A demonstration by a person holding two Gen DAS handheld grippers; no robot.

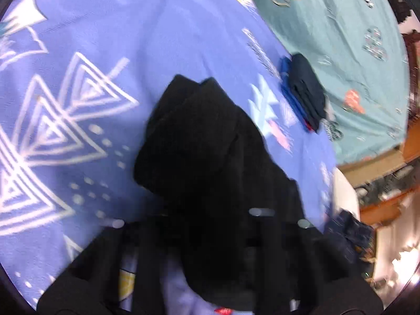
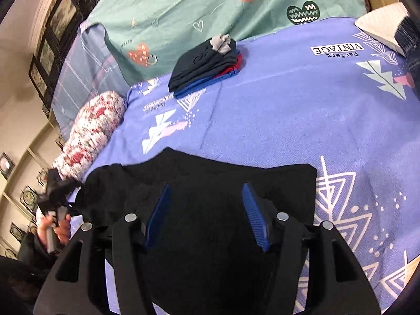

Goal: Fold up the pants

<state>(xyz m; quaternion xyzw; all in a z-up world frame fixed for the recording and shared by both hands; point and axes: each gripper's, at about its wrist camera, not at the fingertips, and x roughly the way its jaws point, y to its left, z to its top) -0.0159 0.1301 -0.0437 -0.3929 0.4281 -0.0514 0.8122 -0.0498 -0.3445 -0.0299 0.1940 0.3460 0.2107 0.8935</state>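
Note:
Black pants [image 2: 210, 173] lie on the purple-blue bedspread [image 2: 288, 105], their far edge fairly straight. My right gripper [image 2: 206, 186] hovers over them, open, its blue pads [image 2: 256, 218] wide apart and pressing on nothing. At the left of the right wrist view, a hand [image 2: 61, 232] holds my left gripper [image 2: 56, 199], shut on a bunched corner of the pants. In the left wrist view the black pants [image 1: 199, 136] drape over my left gripper [image 1: 210, 204] and hide its fingers.
A stack of folded dark, blue and red clothes [image 2: 207, 63] sits farther back, near a teal sheet [image 2: 183, 8]. A red-and-white rolled pillow [image 2: 92, 136] lies at the left edge. A white cushion [image 2: 380, 26] and denim [image 2: 409, 42] lie at far right.

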